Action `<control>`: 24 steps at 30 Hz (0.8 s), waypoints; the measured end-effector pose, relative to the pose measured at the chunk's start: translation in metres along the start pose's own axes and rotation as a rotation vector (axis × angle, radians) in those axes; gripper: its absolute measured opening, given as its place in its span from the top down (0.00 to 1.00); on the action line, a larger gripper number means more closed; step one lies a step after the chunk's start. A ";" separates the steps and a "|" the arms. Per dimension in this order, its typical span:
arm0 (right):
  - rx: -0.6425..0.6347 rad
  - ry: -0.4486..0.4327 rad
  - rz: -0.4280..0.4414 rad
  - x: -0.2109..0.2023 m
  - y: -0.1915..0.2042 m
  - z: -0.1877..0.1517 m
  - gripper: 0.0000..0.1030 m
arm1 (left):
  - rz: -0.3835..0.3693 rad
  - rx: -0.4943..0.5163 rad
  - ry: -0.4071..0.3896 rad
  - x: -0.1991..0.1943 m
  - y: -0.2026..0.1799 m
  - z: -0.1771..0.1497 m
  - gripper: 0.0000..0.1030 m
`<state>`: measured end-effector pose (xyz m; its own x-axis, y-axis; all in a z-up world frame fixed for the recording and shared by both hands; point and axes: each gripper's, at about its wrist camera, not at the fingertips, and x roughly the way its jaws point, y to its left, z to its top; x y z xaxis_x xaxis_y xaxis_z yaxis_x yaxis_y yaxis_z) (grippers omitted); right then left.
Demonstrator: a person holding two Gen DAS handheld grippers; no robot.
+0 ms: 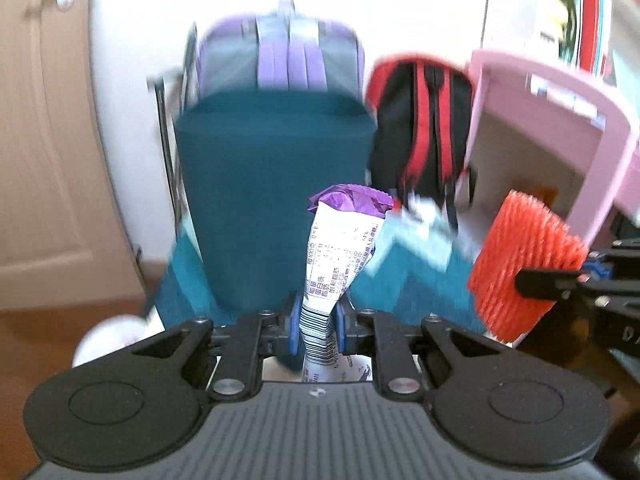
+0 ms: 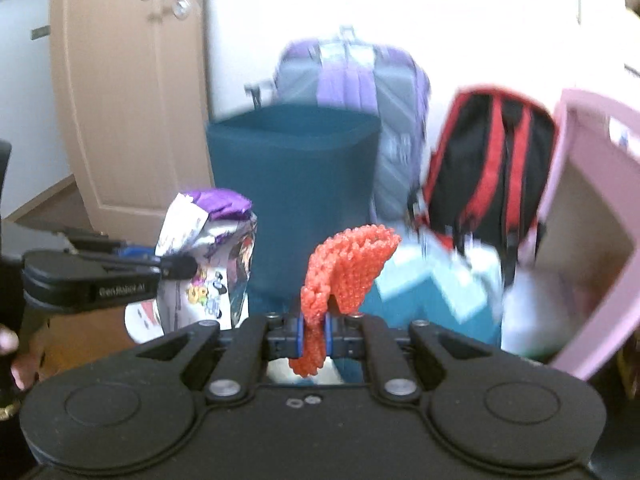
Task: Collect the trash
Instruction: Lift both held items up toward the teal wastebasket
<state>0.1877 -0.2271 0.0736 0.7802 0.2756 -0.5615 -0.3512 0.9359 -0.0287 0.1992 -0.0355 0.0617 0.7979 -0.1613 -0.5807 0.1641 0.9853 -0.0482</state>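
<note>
Purple-topped snack wrapper (image 1: 340,248) is clenched upright in the left gripper (image 1: 317,330) jaws. Orange foam fruit net (image 2: 344,268) is pinched in the right gripper (image 2: 314,338) jaws, its upper part flopping over. Both are held in the air before the open teal bin (image 2: 296,160); purple suitcase (image 2: 352,68) and red-black backpack (image 2: 488,160) stand behind it.

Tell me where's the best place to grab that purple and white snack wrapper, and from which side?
By its flattened barcode end, from below. The snack wrapper narrows there to a thin strip that fits between the pads, as the left tool holds it now, while the crumpled purple top flares wide.
</note>
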 end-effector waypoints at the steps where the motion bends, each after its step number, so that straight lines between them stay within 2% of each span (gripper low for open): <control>1: -0.016 -0.019 0.002 -0.002 0.000 0.014 0.91 | 0.005 0.003 -0.023 -0.006 0.002 0.012 0.84; 7: -0.064 -0.115 0.002 -0.003 -0.002 0.079 0.91 | 0.028 0.000 -0.153 -0.029 0.011 0.094 0.84; 13: -0.086 -0.165 0.010 0.018 -0.003 0.132 0.91 | 0.082 0.058 -0.242 -0.024 0.008 0.156 0.84; 18: -0.099 -0.160 0.012 0.047 -0.004 0.153 0.91 | 0.136 0.082 -0.246 0.010 0.016 0.182 0.84; 24: -0.091 -0.107 0.019 0.098 -0.010 0.167 0.91 | 0.170 0.087 -0.186 0.062 0.033 0.192 0.84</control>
<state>0.3545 -0.1729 0.1566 0.8221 0.3190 -0.4716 -0.4076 0.9080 -0.0964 0.3653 -0.0237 0.1799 0.9100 -0.0090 -0.4145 0.0610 0.9918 0.1123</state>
